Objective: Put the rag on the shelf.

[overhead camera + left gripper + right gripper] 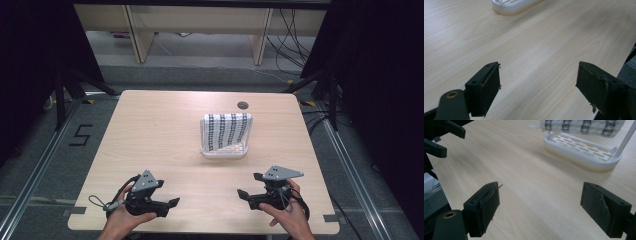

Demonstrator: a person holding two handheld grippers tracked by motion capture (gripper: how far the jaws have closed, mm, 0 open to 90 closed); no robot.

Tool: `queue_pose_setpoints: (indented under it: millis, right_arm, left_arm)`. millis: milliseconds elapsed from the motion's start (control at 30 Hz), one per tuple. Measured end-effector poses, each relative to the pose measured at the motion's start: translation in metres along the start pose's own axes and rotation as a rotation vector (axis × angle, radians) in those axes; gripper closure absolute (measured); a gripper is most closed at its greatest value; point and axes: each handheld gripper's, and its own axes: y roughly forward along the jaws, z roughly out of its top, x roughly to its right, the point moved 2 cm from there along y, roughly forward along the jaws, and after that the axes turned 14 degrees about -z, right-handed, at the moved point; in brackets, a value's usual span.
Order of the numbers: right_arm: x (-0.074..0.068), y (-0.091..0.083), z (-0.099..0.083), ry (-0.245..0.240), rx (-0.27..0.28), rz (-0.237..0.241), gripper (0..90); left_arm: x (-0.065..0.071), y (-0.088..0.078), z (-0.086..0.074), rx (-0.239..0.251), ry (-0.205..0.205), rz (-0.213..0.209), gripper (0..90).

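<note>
Two tongs, left tongs (172, 202) and right tongs (241, 193), rest open and empty at six o'clock on the tabletop (150, 140), while the towel (227, 129) already hangs over the white rack (224, 152), so the job looks done.

Bare table (150, 140), white rack (223, 150) mid-table

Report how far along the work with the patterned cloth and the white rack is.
Done, by the look of it: the patterned cloth hangs draped over the white rack at the middle of the table. In hand: nothing; the left gripper and right gripper rest open near the table's near edge, apart from the rack. Left: nothing obvious, unless the cloth needs straightening.
</note>
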Motion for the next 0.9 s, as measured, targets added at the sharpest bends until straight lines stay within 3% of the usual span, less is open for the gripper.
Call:
queue_pose_setpoints:
  millis: [133, 167, 200, 333, 400, 433, 500, 767, 900]
  right_arm:
    - [0.000, 0.000, -0.006, -0.023, 0.004, -0.015, 16.7]
    - [-0.003, -0.001, -0.008, 0.002, -0.019, -0.014, 16.7]
    - [-0.001, 0.001, -0.010, -0.022, -0.008, -0.009, 16.7]
    - [-0.004, 0.000, -0.018, -0.021, -0.030, -0.010, 16.8]
    - [-0.003, 0.001, -0.021, -0.051, -0.031, -0.007, 16.9]
    - [-0.007, -0.001, -0.024, -0.021, -0.055, 0.000, 16.9]
    - [-0.006, 0.000, -0.026, -0.056, -0.040, 0.001, 17.0]
    - [-0.007, -0.001, -0.034, -0.084, -0.048, -0.003, 17.0]
    - [-0.006, 0.000, -0.035, -0.081, -0.050, 0.007, 17.1]
  left_arm:
    - [0.001, 0.000, -0.007, -0.011, 0.010, 0.003, 18.2]
    - [0.002, 0.000, -0.010, -0.014, 0.008, 0.002, 18.2]
    - [0.002, -0.001, -0.012, -0.014, 0.007, 0.005, 18.2]
    - [0.006, -0.002, -0.020, -0.020, 0.004, 0.009, 18.3]
    - [0.007, -0.003, -0.022, -0.031, 0.012, 0.004, 18.2]
    - [0.008, -0.004, -0.023, -0.025, 0.010, 0.005, 18.2]
    - [0.010, -0.003, -0.025, -0.028, 0.012, 0.015, 18.3]
    - [0.014, 0.005, -0.030, -0.050, 0.026, 0.022, 18.5]
    - [0.014, 0.007, -0.031, -0.024, 0.008, 0.015, 18.5]
